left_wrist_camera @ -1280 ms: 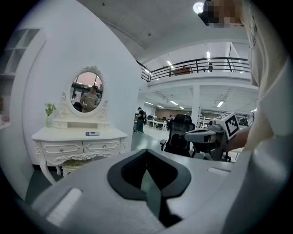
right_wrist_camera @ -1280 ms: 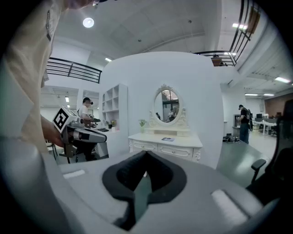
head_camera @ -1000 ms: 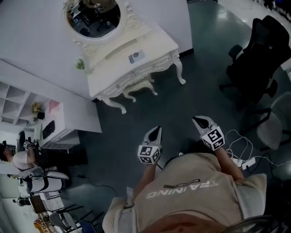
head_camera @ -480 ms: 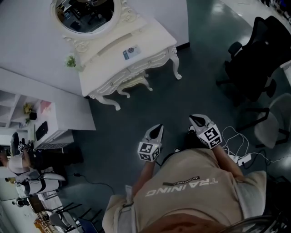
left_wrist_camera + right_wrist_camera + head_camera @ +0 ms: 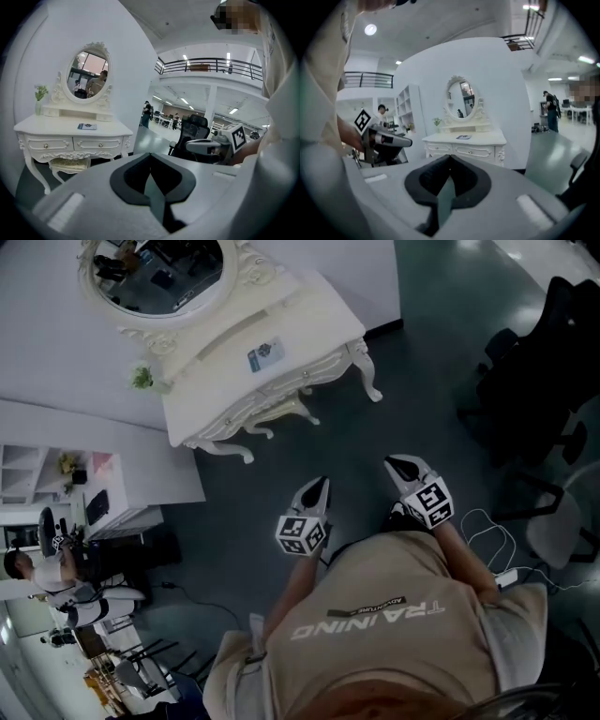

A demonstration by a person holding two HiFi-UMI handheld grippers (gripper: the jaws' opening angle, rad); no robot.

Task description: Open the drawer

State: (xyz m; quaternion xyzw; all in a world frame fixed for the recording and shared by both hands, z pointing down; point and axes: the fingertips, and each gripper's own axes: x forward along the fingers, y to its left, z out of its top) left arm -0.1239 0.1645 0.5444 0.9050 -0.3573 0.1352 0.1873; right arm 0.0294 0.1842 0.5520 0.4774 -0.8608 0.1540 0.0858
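Observation:
A white carved dressing table (image 5: 309,320) with an oval mirror (image 5: 155,273) stands against the wall at the upper left of the head view. Its two front drawers (image 5: 44,143) (image 5: 98,143) are closed, each with a small round knob. Both also show in the right gripper view (image 5: 438,149) (image 5: 476,151). My left gripper (image 5: 322,482) and right gripper (image 5: 394,463) are held side by side in front of the person's body, over the dark floor and well short of the table. Both are shut and hold nothing. Each gripper sees the other (image 5: 215,145) (image 5: 384,138).
A cushioned stool (image 5: 281,413) sits under the table. On top are a booklet (image 5: 265,353) and a small plant (image 5: 142,378). Black office chairs (image 5: 534,362) stand at the right, and cables with a power strip (image 5: 506,573) lie on the floor. A white shelf unit (image 5: 112,493) is at the left.
Both grippers have travelled forward together with the person, and the view of the dressing table has shifted. The jaws of both stay shut.

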